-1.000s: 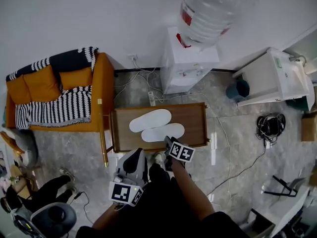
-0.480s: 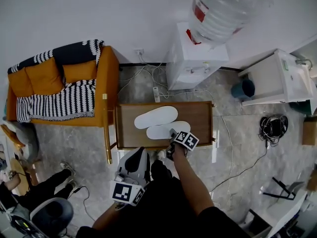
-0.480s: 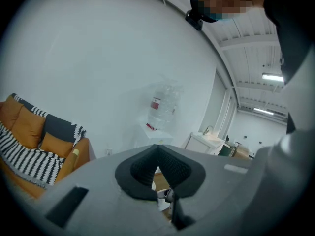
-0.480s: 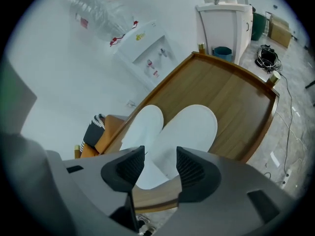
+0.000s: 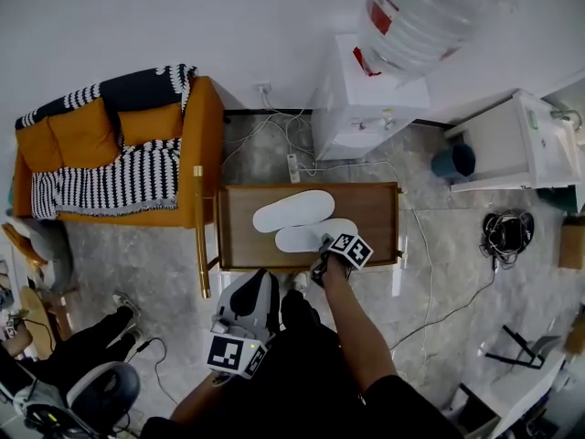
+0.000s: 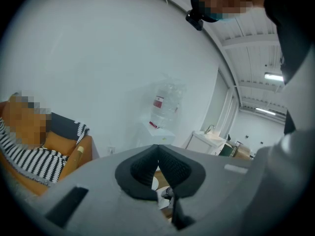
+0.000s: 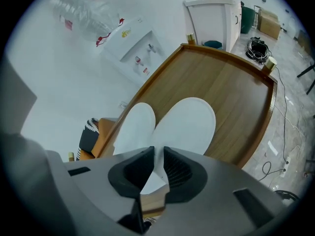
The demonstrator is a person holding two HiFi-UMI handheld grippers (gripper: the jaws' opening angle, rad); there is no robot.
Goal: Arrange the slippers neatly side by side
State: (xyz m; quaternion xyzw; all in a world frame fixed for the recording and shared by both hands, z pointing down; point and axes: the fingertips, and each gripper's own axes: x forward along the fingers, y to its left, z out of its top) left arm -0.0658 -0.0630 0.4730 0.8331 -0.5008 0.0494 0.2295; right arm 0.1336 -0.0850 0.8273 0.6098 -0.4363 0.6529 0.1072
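Two white slippers lie on the low wooden table (image 5: 375,210). The far slipper (image 5: 292,210) (image 7: 133,127) is angled, and the near slipper (image 5: 311,236) (image 7: 189,124) touches its side. My right gripper (image 5: 322,245) (image 7: 158,154) is at the table's front edge. Its jaws are closing, with the near slipper's heel edge pinched between the pads. My left gripper (image 5: 254,282) (image 6: 157,149) hangs back over the floor in front of the table, pointing away from the slippers. Its pads meet with nothing between them.
A white water dispenser (image 5: 366,108) stands behind the table. An orange sofa (image 5: 110,163) with a striped blanket is to the left. A white cabinet (image 5: 512,144) and a blue bin (image 5: 454,161) stand at the right. Cables (image 5: 501,231) trail on the floor. A person sits at lower left (image 5: 82,355).
My right gripper has moved forward to the table's front edge and reached the near slipper's heel. The left gripper has stayed where it was.
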